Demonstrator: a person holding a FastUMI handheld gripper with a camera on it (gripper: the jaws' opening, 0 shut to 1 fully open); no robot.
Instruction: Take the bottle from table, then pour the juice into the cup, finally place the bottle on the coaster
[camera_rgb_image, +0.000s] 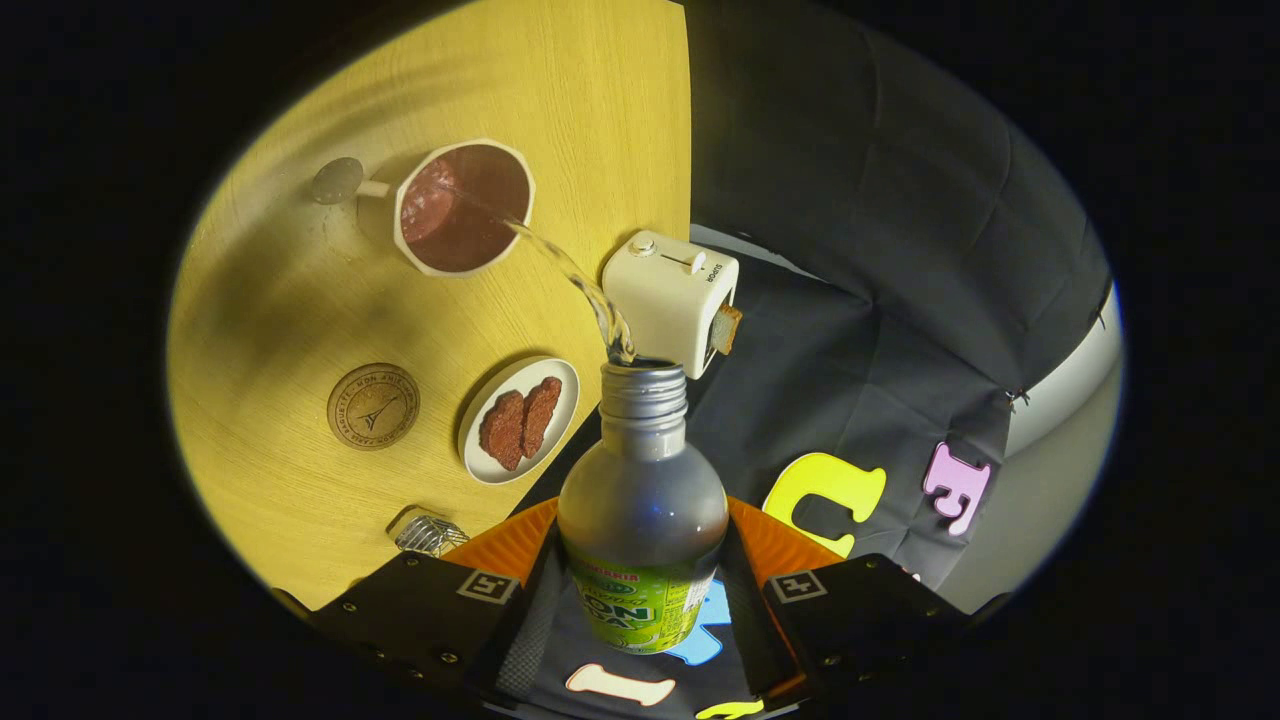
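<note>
My gripper (640, 590) is shut on a clear bottle (642, 500) with a green label, one finger pressing on each side of its body. The bottle is tipped forward with its open threaded neck pointing away from the fingers. A thin stream of clear liquid (570, 270) arcs from the mouth into a white cup (462, 207) with a dark red inside, standing on the wooden table (300, 300) beyond the fingers. A round brown coaster (373, 406) lies on the table between the cup and the fingers, off to the left of the bottle.
A white toaster (668, 300) holding a bread slice stands at the table's edge just past the bottle's mouth. A white oval plate (520, 420) with two brown pieces lies beside the coaster. A metal wire object (428, 533) sits near the left finger. Black cloth hangs beyond the table edge.
</note>
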